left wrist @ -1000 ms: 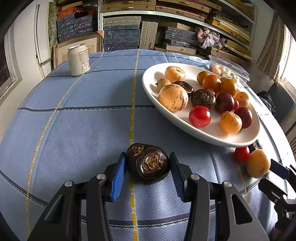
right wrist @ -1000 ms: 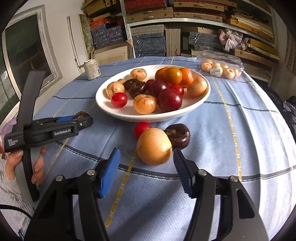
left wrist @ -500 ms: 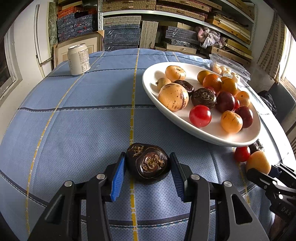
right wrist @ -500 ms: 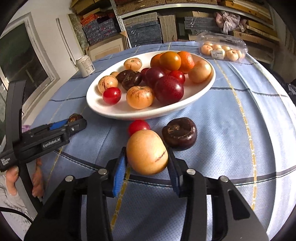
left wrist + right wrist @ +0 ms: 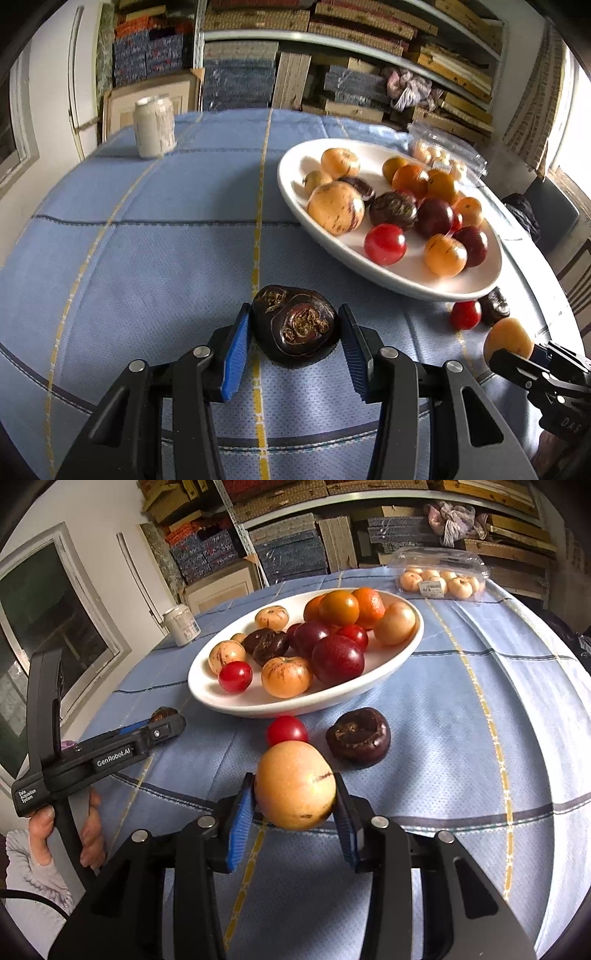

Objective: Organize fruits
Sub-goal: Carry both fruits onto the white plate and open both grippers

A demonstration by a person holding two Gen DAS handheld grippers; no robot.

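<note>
My left gripper (image 5: 293,330) is shut on a dark brown wrinkled fruit (image 5: 295,326) just above the blue tablecloth. My right gripper (image 5: 295,797) is shut on a yellow-orange fruit (image 5: 295,784) and holds it lifted off the cloth; that fruit also shows in the left wrist view (image 5: 508,338). A white oval plate (image 5: 369,686) beyond holds several red, orange, yellow and dark fruits. A red tomato (image 5: 286,729) and a dark fruit (image 5: 358,734) lie on the cloth between my right gripper and the plate.
A drink can (image 5: 153,125) stands at the far left of the table. A clear plastic box of pale fruits (image 5: 441,579) lies behind the plate. Shelves of stacked boxes stand beyond the table. The left gripper's handle and hand (image 5: 74,760) are at the right view's left.
My right gripper closed on the yellow-orange fruit and lifted it from the cloth. My left gripper kept its hold on the dark fruit and rose slightly.
</note>
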